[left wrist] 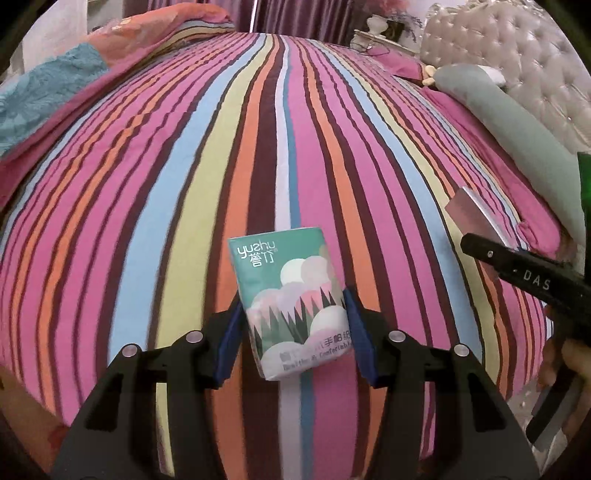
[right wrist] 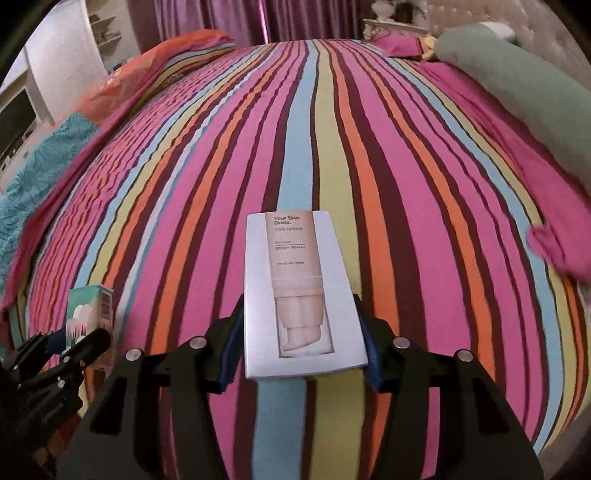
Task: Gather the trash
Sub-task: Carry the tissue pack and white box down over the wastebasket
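Left gripper (left wrist: 293,332) jaws pinch a green tissue pack (left wrist: 291,306); right gripper (right wrist: 301,343) jaws pinch a white cosmetics box (right wrist: 301,295).

A home bedroom: striped bedspread (left wrist: 258,147), tufted headboard (left wrist: 517,59), purple curtains (right wrist: 221,18), pillows (right wrist: 517,74).

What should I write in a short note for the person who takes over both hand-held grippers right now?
Left hand-held gripper: shut on the green tissue pack, held above the striped bedspread.
Right hand-held gripper: shut on the white skincare box, also above the bedspread.
Done: both items are picked up.
Left: drop both in the trash; no bin is visible in either view, so find it first. No other loose trash shows on the bedspread.
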`<action>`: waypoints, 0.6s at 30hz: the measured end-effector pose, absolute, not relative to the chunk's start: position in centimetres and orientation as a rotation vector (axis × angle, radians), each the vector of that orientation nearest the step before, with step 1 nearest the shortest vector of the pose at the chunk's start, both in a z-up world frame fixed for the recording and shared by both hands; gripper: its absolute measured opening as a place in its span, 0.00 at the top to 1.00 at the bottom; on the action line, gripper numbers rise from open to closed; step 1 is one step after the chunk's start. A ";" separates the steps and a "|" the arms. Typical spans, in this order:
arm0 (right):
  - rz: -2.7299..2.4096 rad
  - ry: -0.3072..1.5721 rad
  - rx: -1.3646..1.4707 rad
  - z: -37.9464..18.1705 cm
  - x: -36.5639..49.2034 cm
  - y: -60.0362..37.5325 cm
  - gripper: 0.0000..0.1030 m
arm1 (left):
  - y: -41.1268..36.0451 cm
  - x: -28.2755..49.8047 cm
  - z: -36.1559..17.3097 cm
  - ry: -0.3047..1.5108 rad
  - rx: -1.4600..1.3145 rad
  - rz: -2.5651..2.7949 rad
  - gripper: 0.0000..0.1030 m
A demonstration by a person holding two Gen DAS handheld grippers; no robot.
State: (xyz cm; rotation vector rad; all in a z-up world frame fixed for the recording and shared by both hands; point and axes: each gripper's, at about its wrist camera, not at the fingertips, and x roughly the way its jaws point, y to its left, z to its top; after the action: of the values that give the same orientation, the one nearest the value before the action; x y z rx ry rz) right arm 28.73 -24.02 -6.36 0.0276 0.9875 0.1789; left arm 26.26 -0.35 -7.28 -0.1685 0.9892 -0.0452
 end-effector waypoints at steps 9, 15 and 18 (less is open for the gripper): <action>0.126 0.988 0.042 -6.1 24.0 -22.6 0.52 | 1.9 21.6 -6.4 0.982 -0.138 -0.066 0.50; 0.133 0.959 0.027 -5.4 21.4 -21.5 0.52 | 2.9 18.8 -6.8 0.992 -0.119 -0.078 0.50; 0.135 0.959 0.027 -5.4 19.8 -21.2 0.52 | 3.3 17.5 -6.9 0.992 -0.117 -0.082 0.50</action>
State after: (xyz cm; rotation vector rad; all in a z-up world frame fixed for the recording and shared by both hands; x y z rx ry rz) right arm 19.81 -21.24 -5.45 0.0274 0.9592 0.1348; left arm 17.49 3.28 -6.93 -0.1167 0.9923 -0.0820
